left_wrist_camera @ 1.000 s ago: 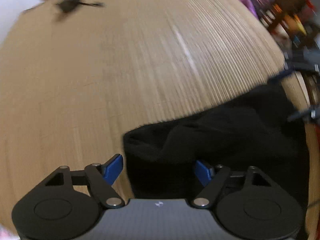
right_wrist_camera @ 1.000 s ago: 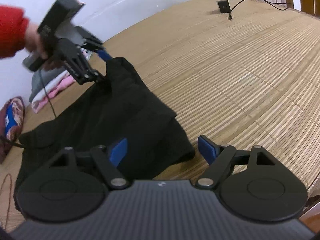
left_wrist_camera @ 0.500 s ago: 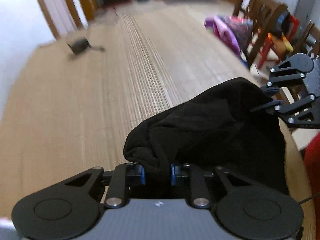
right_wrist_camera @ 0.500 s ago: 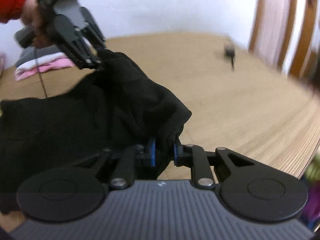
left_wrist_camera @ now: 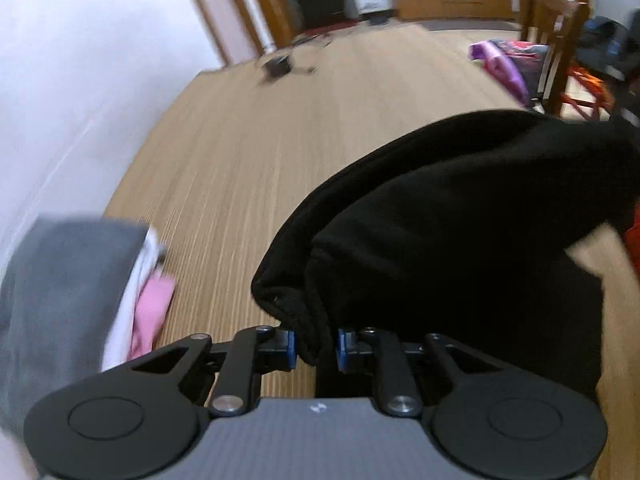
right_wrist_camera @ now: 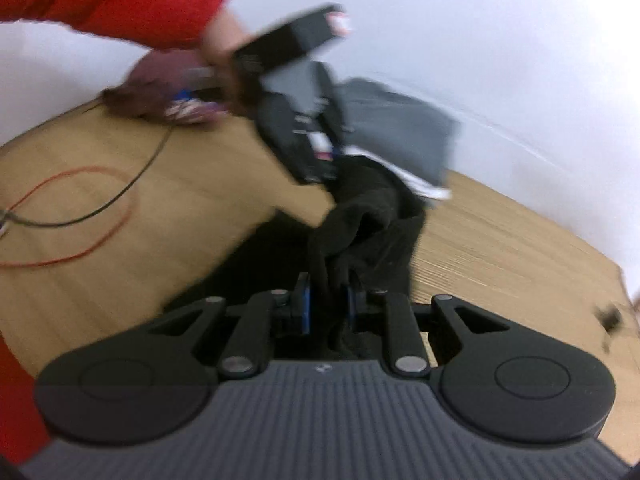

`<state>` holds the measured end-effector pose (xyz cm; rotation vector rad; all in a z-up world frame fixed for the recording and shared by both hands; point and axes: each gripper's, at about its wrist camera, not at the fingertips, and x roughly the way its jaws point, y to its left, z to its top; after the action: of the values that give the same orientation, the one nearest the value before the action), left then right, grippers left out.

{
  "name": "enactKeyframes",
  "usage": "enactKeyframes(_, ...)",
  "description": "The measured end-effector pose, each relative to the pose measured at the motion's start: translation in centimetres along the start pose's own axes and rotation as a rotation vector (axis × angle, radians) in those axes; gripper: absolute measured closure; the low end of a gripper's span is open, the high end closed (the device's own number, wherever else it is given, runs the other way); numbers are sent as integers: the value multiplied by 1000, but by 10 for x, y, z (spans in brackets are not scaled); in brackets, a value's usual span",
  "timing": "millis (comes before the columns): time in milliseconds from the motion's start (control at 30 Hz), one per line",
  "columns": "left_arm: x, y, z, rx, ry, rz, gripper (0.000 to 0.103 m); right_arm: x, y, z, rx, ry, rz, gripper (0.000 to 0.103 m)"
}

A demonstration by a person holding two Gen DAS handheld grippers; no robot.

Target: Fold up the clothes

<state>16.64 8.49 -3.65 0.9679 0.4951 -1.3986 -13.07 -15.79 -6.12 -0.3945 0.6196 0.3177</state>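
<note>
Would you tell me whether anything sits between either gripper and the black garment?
Nothing visible does: the left gripper and the right gripper are each shut directly on a bunched edge of the black garment.

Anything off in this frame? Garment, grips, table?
Nothing stands out. Left gripper and right gripper each pinch an edge of the black garment; folded pile sits tidy on the table.

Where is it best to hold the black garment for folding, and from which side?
Grip the black garment at its rolled edge, one corner per gripper, coming from the near side. Left gripper and right gripper pinch it there; the cloth hangs between them.
</note>
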Motion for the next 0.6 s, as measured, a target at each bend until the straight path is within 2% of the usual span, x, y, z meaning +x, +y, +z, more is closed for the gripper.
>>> enactKeyframes(100, 7, 0, -28, -56, 23, 12, 84, 33, 25, 8, -111, 51, 80, 83)
enactKeyframes(133, 9, -1, -37, -74, 30, 15, 79, 44, 34, 8, -142, 79, 111, 82)
enactKeyframes(200, 15, -5, -57, -127, 67, 62, 61, 66, 50, 4, -179, 180, 192, 78)
enactKeyframes(233, 18, -8, -67, -157, 92, 97, 37, 69, 63, 1, -182, 239, 239, 70)
enactKeyframes(267, 20, -11, -79, -186, 116, 135, 18, 78, 64, -1, -169, 293, 304, 63)
enactKeyframes(300, 18, -13, -92, -209, 139, 176, 15, 79, 61, -4, -141, 316, 372, 59)
enactKeyframes(333, 16, -14, -103, -232, 174, 209, 15, 79, 58, -6, -113, 339, 440, 44)
enactKeyframes(367, 18, -14, -114, -258, 233, 260, 15, 79, 54, -8, -87, 351, 502, 36)
enactKeyframes(400, 17, -12, -123, -301, 289, 338, 12, 74, 47, -7, -65, 322, 544, 35)
enactKeyframes(433, 11, -8, -128, -371, 300, 412, 15, 71, 38, -6, -33, 299, 591, 35)
enactKeyframes(467, 4, -3, -130, -455, 310, 469, 22, 71, 31, -3, -2, 283, 627, 35)
enactKeyframes(500, -7, 0, -128, -562, 291, 519, 26, 66, 18, -4, 38, 250, 661, 35)
enactKeyframes(533, -22, -1, -122, -651, 233, 550, 31, 58, 9, -6, 73, 201, 671, 35)
enactKeyframes(600, -59, -15, -98, -797, 41, 586, 30, 40, -19, -7, 129, 90, 623, 36)
